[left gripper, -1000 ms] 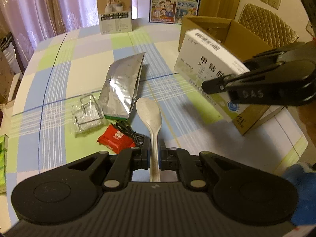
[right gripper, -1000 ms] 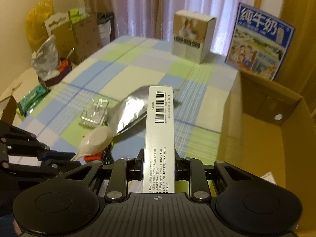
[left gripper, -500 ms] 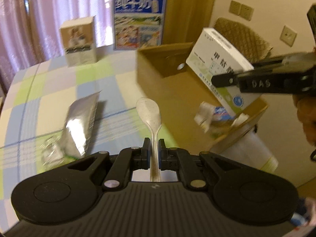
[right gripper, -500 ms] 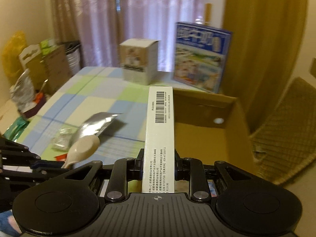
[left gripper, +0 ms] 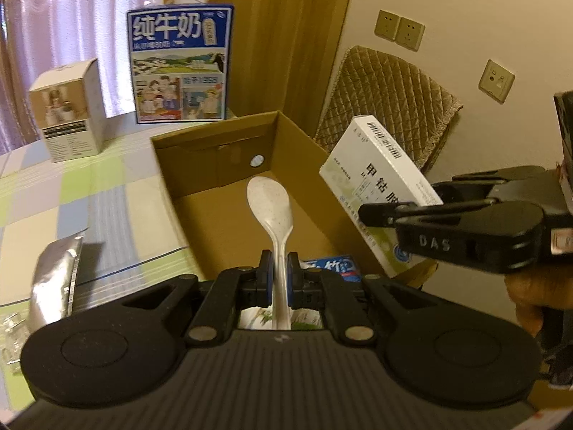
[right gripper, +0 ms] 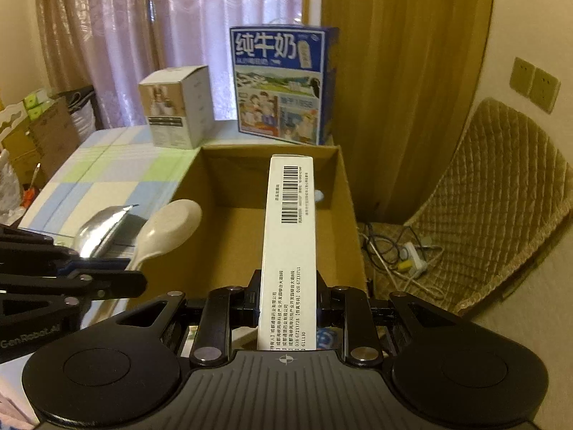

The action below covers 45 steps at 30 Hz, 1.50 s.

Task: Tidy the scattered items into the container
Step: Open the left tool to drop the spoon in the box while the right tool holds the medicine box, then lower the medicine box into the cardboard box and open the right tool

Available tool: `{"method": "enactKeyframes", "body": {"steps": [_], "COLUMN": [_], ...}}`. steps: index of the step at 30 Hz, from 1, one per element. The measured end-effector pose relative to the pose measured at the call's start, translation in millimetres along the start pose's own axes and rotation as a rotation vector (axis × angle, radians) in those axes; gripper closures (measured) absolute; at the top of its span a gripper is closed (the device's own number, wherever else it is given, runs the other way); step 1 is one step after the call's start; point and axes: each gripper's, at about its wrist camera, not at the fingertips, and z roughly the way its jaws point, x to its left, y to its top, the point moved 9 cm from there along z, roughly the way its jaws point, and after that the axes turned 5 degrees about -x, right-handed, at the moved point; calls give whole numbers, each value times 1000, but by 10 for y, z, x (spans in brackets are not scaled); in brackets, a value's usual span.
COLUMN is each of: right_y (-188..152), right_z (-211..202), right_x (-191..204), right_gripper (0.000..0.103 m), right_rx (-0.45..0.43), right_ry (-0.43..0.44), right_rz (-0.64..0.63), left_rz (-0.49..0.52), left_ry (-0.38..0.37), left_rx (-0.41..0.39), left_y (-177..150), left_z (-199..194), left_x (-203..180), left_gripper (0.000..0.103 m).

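Spoon and medicine box now over cardboard box — packets inside

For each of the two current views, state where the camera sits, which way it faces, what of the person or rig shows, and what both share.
Left wrist: sits on the left gripper, facing forward over the cardboard box; shows its fingers clamping the spoon, plus the right gripper and a hand.
Right wrist: sits on the right gripper, facing into the box; shows its fingers clamping the medicine box and the left gripper at left.
Shared: box, spoon, medicine box, milk carton, foil pouch.
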Motion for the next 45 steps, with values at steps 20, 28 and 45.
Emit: {"method": "enactKeyframes", "body": {"steps": [20,28,45], "right_y": [-125,-85,-49], "right_z": [227,232,102], "right_x": [-113,-12,109], "right_gripper": [81,81,46], "right_rx": [38,34,-16], "right_ry": [-2,12,20], "right_rz": [14,4,22], "left_rz": [2,-25,-68], "left_ry": [49,67,99], "left_rx": [9,-15,-33], "left_y": [-87,-110,-242], "left_z": [187,-1,-302], "left_x": [155,285,495], "left_gripper": [90,90,82]}}
